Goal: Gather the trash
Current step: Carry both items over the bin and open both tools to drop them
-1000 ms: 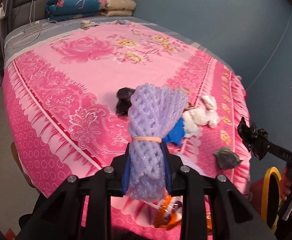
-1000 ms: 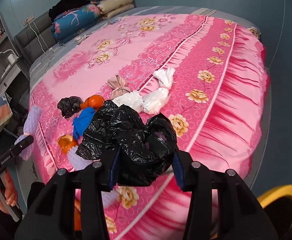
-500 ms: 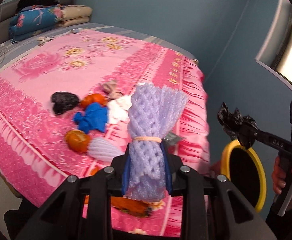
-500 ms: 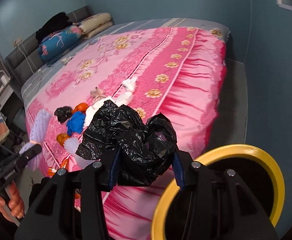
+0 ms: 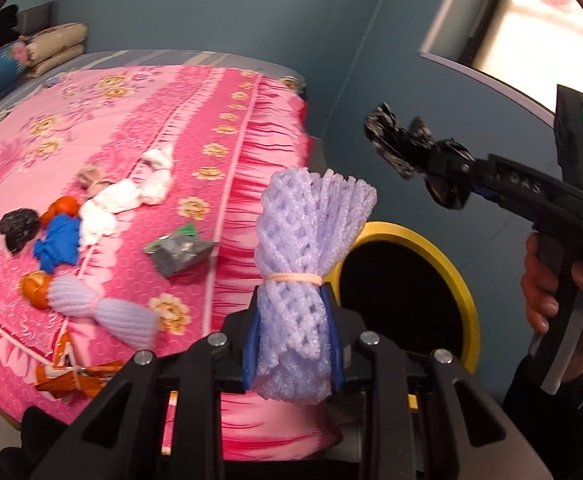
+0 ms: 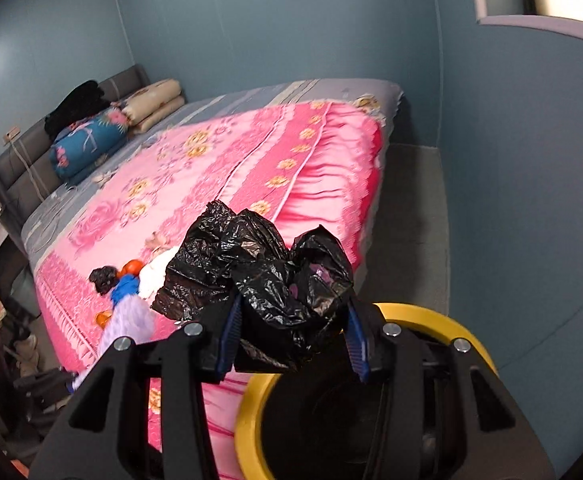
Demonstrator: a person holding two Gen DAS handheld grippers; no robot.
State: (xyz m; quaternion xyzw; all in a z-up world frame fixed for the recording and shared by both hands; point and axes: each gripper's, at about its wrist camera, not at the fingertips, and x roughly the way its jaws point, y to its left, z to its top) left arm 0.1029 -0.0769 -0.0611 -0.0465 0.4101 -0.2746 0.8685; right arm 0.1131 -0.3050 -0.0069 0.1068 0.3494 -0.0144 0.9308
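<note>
My left gripper (image 5: 293, 336) is shut on a bundle of purple foam netting (image 5: 311, 248) tied with a rubber band, held beside the yellow-rimmed bin (image 5: 447, 256). My right gripper (image 6: 291, 344) is shut on a crumpled black plastic bag (image 6: 259, 276), held over the bin's rim (image 6: 431, 316); it also shows in the left wrist view (image 5: 435, 176), above the bin. On the pink bed (image 5: 103, 128) lie more trash: a grey wrapper (image 5: 177, 250), white tissue (image 5: 111, 208), a blue scrap (image 5: 57, 242), a black lump (image 5: 19, 228), orange pieces (image 5: 35, 284) and purple netting (image 5: 103, 312).
The bin stands on the floor at the bed's foot corner, near the blue wall (image 6: 531, 200). Folded quilts and pillows (image 6: 91, 136) lie at the headboard. A window (image 5: 531, 20) is at upper right. Furniture and shoes (image 6: 11, 344) crowd the floor left of the bed.
Both grippers have swung right from the bed toward the yellow bin, still holding their loads. The right gripper has come over the bin's opening.
</note>
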